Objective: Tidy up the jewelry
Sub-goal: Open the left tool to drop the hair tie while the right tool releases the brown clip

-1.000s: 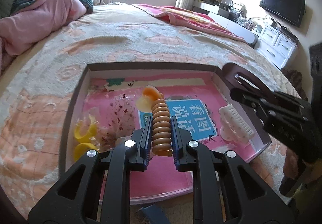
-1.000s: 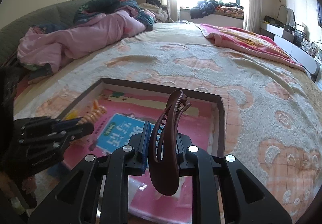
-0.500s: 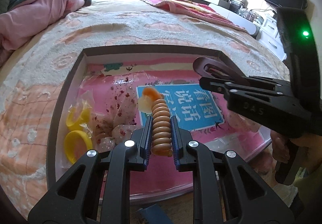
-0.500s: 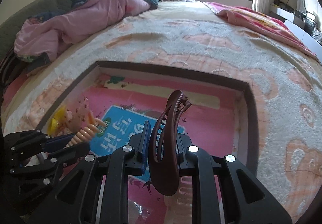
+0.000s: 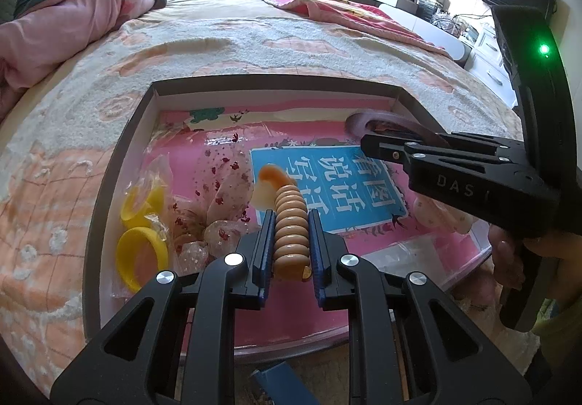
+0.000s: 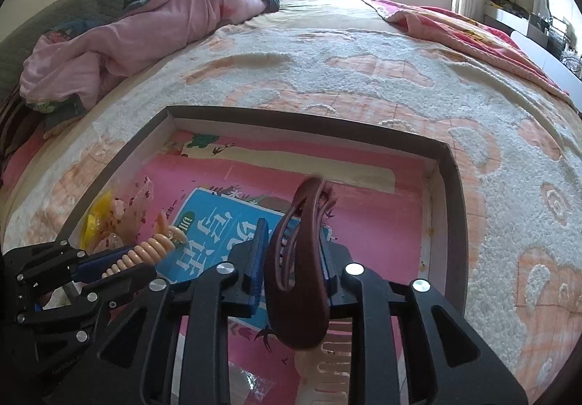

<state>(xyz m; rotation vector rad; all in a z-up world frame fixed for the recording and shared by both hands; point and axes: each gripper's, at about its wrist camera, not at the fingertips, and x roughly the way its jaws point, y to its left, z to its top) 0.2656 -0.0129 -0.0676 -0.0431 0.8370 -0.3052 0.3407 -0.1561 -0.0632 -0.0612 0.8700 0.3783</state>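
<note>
My left gripper (image 5: 291, 215) is shut on a ribbed amber hair clip (image 5: 290, 245), held over the near part of a shallow box (image 5: 120, 157) with a pink and blue printed floor. My right gripper (image 6: 293, 235) hangs over the box's right half with a brown hair claw (image 6: 298, 296) upright between its pads. Its jaws are opening, the claw still spans them, and its top is blurred. In the left wrist view the right gripper (image 5: 367, 145) reaches in from the right with the brown hair claw (image 5: 367, 119) at its tip.
In the box's left part lie yellow rings (image 5: 140, 255) and a wrapped pink bow (image 5: 218, 208). A cream comb clip (image 6: 334, 361) lies under my right gripper. The box sits on a patterned bedspread (image 6: 363, 77), with a pink quilt (image 6: 145, 37) beyond and a hand (image 5: 509, 259) at right.
My right gripper has come down and in over the box with the brown claw. The claw's top has gone blurred and its prongs have shifted. The left gripper holds almost still.
</note>
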